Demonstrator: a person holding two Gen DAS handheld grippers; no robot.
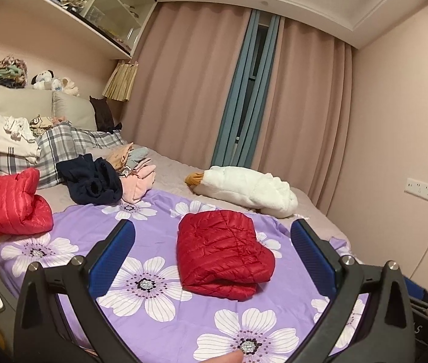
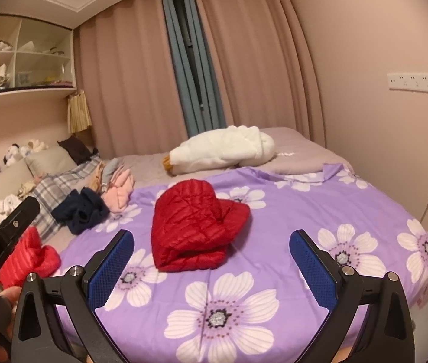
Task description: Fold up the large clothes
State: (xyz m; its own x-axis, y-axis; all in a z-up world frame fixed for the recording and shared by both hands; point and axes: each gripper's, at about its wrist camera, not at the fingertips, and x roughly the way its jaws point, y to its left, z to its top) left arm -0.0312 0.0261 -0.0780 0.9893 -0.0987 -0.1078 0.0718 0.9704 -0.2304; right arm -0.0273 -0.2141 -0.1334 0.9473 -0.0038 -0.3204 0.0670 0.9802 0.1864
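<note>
At far left a second red jacket (image 1: pixel 8 202) is lying crumpled, and beside it a navy garment (image 1: pixel 93 181) is waiting unfolded. Mid-sheet, the red down jacket (image 1: pixel 223 257) is sitting folded on the purple floral sheet (image 1: pixel 153 302). Left gripper (image 1: pixel 211 254) and right gripper (image 2: pixel 211 257) are both hovering agape, gripping nothing.

Red quilted jacket (image 1: pixel 223 254); purple sheet (image 2: pixel 304 211), white flowers; navy garment (image 1: pixel 93 183), possibly trousers.
</note>
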